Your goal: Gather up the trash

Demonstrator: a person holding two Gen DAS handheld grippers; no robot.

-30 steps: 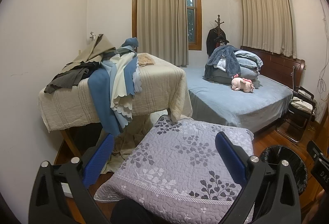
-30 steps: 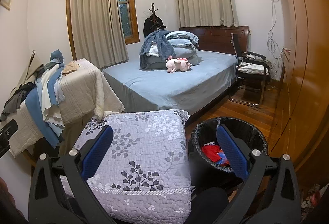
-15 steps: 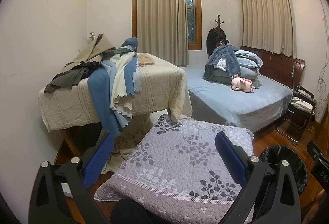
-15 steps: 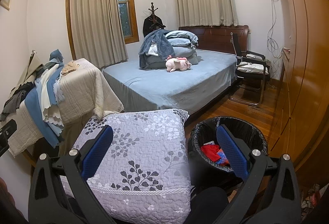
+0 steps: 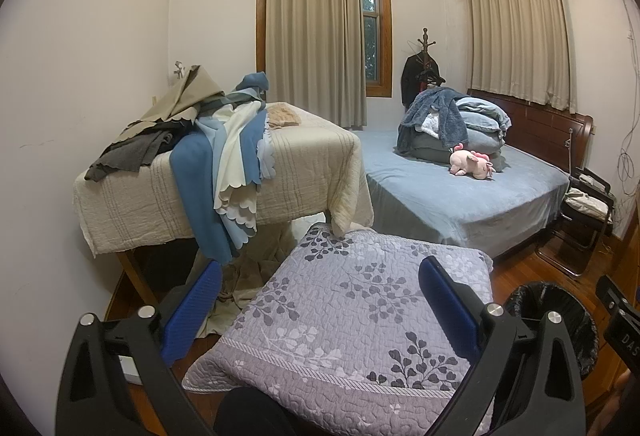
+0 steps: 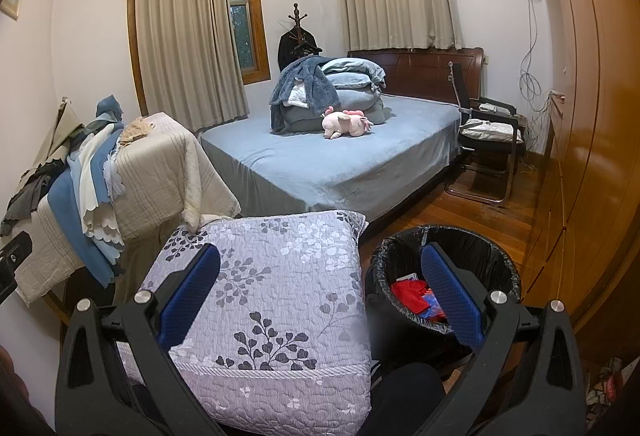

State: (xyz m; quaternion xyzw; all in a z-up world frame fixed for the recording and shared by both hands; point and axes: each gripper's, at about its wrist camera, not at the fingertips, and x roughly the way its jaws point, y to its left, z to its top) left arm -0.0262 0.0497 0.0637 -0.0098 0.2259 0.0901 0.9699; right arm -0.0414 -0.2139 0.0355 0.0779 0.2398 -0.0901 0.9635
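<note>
Now both tongs (image 5: 320,300) (image 6: 320,288) gaping, empty, above quilted cushion (image 6: 272,296).

lilac quilted cushion (image 5: 352,320) | blue bed (image 6: 340,164) | pink plush (image 6: 348,123) on bed

The left tongs (image 5: 320,300) are a black plastic frame whose two arms fork outward, each with a triangular cut-out and round silver screws on top, and each ends in a flat, ribbed blue pad (image 5: 191,310). The right tongs (image 6: 320,284) are built the same way: black forked arms, silver screw heads, and long textured blue pads (image 6: 450,294). At the right edge of the left view a black part of the other tongs carries white letters, of which only "DAS" can be read, and dark clothing shows at the bottom of both views.
</note>
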